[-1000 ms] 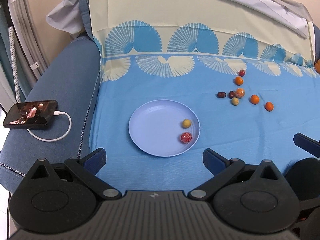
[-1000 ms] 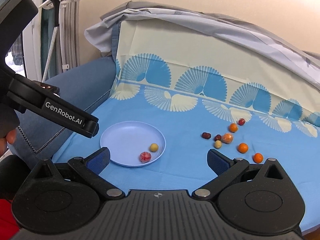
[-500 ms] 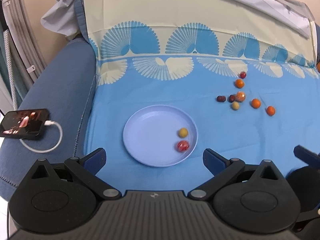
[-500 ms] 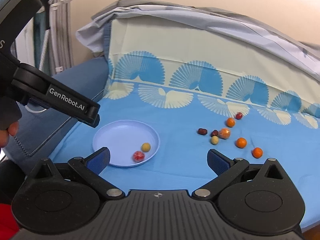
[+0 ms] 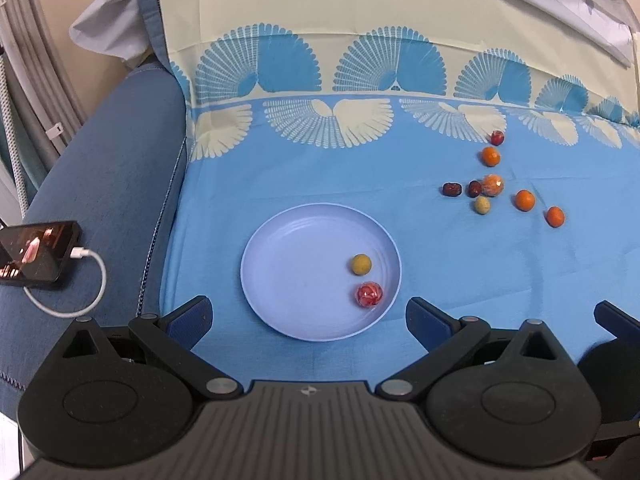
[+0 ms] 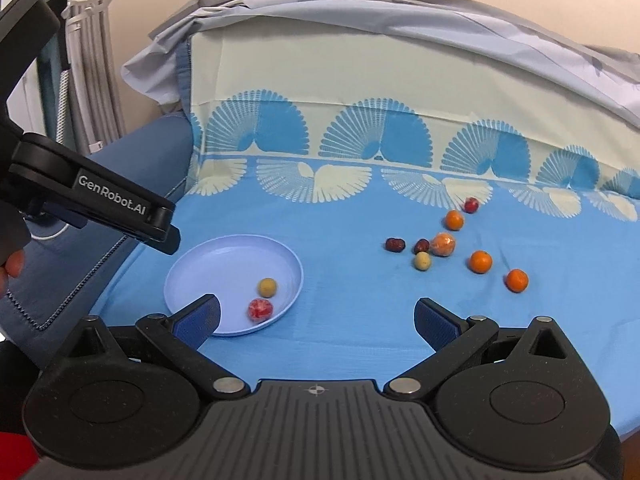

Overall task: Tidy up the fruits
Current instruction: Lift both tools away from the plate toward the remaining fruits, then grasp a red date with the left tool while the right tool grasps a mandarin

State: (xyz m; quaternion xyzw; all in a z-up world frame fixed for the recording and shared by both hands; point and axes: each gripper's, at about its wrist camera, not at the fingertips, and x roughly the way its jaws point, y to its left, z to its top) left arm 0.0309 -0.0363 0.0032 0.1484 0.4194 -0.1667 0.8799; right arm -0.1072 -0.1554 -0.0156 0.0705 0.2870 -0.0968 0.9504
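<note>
Two grippers hang over a blue sheet (image 5: pixel 460 280), left (image 5: pixel 308 314) and right (image 6: pixel 316 318), both spread wide and empty; a lilac plate (image 5: pixel 288 272) lies between the left one's fingers, holding a yellow fruit (image 5: pixel 361 264) and a red fruit (image 5: pixel 369 294); eight loose fruits (image 6: pixel 444 244) cluster well apart to its right; a phone (image 5: pixel 38 254) on a white cable (image 5: pixel 92 280) rests on the sofa arm at left.

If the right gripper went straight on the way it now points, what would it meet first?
Most likely bare blue sheet. The right gripper, jaws open and empty, aims between the plate and the loose fruits; the pale yellow-green fruit lies nearest that line on its right. Depth is uncertain.
</note>
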